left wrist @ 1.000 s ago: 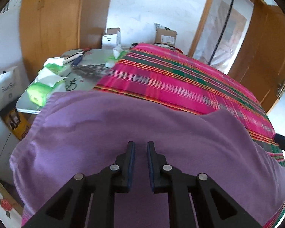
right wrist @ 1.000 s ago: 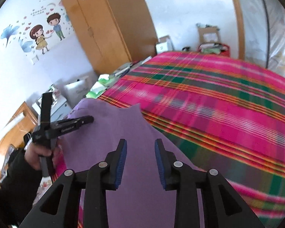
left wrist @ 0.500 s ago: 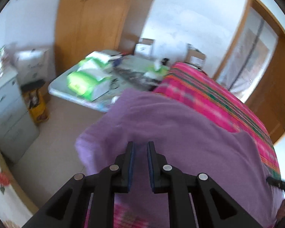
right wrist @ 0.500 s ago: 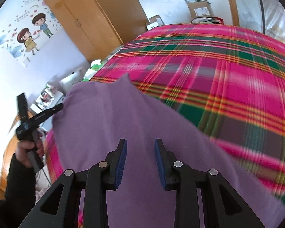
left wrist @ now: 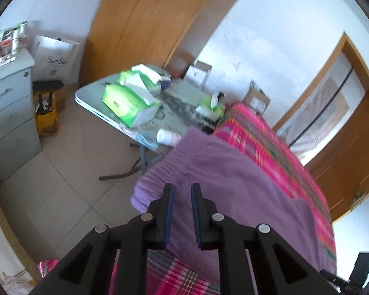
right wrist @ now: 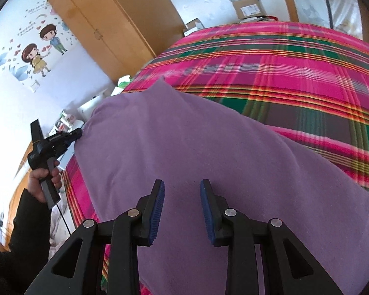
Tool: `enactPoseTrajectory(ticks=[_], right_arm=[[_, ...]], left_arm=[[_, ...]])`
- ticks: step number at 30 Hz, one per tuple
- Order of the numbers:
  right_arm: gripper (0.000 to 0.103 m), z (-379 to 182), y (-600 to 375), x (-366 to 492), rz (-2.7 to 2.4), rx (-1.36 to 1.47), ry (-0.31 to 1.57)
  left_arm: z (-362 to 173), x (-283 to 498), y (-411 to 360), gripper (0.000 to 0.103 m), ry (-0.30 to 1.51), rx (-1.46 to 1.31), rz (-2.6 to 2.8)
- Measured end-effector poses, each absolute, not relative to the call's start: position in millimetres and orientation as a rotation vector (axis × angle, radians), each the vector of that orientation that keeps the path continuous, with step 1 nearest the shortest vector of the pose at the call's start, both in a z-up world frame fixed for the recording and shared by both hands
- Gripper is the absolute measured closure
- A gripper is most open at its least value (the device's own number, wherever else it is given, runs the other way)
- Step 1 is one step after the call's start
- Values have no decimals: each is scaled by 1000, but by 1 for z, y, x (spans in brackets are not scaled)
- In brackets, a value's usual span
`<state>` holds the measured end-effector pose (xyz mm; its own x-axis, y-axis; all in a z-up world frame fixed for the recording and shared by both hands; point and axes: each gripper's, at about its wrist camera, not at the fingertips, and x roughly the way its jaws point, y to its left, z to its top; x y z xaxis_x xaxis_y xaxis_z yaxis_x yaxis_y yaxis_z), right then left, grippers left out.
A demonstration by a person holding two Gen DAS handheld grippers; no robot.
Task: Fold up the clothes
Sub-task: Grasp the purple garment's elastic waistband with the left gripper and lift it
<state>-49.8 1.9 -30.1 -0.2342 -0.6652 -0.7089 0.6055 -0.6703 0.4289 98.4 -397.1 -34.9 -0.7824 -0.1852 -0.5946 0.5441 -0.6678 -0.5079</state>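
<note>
the purple garment (right wrist: pixel 209 147) is spread crosswise under both parted, empty grippers, left gripper (left wrist: pixel 182 196) over its ribbed edge, right gripper (right wrist: pixel 182 191) mid-cloth.

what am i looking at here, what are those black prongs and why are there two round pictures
There is no robot: a person holds a pair of hand tongs in each hand, each with a wide-angle camera looking along its two fingers. One picture is from the left tongs, the other from the right tongs; both are open and hold nothing. A purple garment lies spread on a bed with a plaid cover. The right picture also shows the left hand gripping its tool at the garment's edge. Beside the bed is a cluttered table.
</note>
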Motion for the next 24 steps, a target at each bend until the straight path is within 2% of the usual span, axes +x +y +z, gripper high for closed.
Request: enactPoseTrajectory(ticks=[1,3,6,16,24], right_arm=[[72,-30,3,-50,-1983,1182,-84],[72,-32,4,-50,-1985,1187,-92],[72,-32,4,-49,-1985,1189,-98],[72,-34,3,-50,-1987,1189,-101],[72,-34,1,-50,-1986,1179,-93]], left_arm=[[-36,102,-399,80,997,705,-2429],[-41,108,-404,75,1044,703,-2404],[-48,117,-410,74,1113,699,-2367],[-75,128,-421,61,1421,647,-2337],[-96,123,-431,52,1569,644,-2287]])
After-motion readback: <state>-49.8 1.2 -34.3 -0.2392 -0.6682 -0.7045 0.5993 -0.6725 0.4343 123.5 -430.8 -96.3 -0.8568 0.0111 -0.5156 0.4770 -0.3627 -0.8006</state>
